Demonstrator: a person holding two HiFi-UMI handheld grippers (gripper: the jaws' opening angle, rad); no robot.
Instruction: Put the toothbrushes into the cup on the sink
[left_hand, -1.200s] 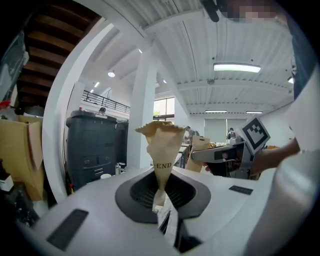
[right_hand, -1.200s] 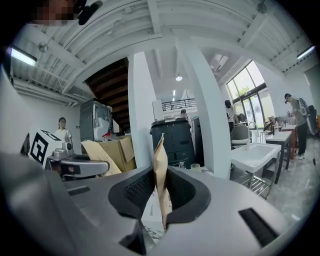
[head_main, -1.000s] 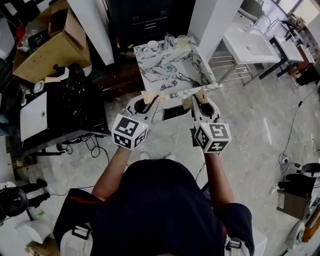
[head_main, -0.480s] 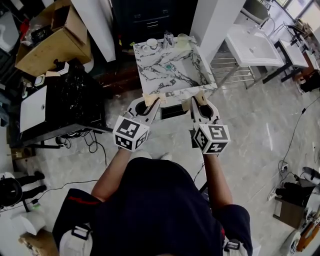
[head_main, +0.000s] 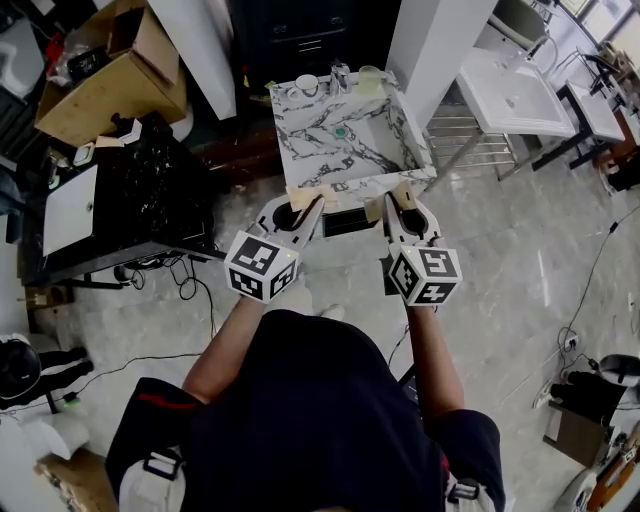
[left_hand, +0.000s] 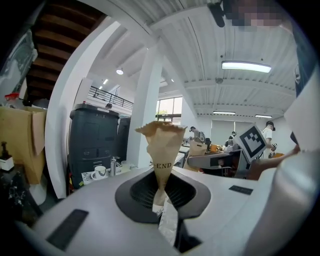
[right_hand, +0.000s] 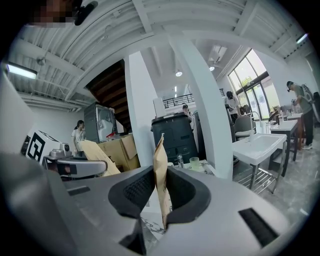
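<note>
One paper strip (left_hand: 162, 145) in left gripper (left_hand: 161, 192) reads END, unseen overhead.

Centre: right gripper (right_hand: 159, 201), grey jaws with black pads pinched on an upright flat tan paper strip (right_hand: 160, 165).
Right of centre: pale translucent cup (right_hand: 194, 163), behind the jaws.
Far right: white rectangular basin (right_hand: 257, 145).
</note>
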